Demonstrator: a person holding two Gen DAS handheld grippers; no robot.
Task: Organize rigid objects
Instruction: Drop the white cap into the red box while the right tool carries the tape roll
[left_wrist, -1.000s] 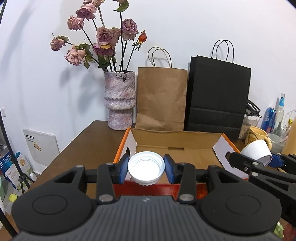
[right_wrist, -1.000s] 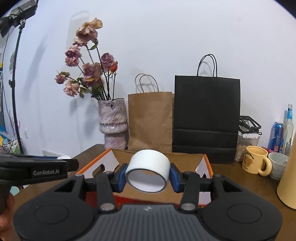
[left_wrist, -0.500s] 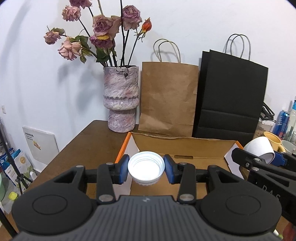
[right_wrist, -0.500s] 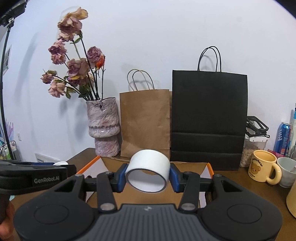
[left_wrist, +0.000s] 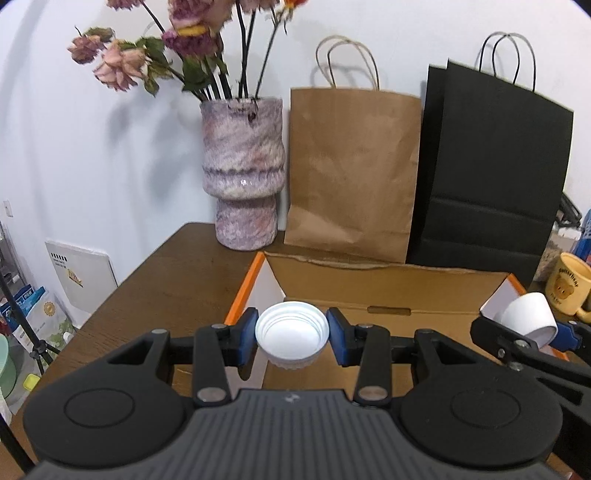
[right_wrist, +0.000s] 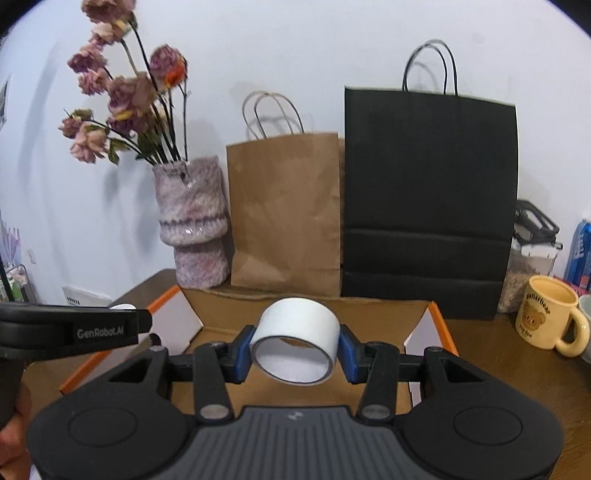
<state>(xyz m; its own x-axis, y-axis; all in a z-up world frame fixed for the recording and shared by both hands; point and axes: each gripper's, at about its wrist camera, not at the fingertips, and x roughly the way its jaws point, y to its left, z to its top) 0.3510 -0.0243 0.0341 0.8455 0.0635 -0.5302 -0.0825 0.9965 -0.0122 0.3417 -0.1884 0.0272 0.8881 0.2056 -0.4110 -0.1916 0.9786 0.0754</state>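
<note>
Home: wooden table (left_wrist: 177, 273), flower vase (left_wrist: 243, 173), mug (right_wrist: 546, 317) (shopping bags behind).

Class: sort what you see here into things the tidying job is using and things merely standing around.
In use: white jar lid in left gripper; white tape roll in right gripper; open cardboard box.

Standing around: vase of dried roses; brown paper bag; black paper bag; yellow mug.
</note>
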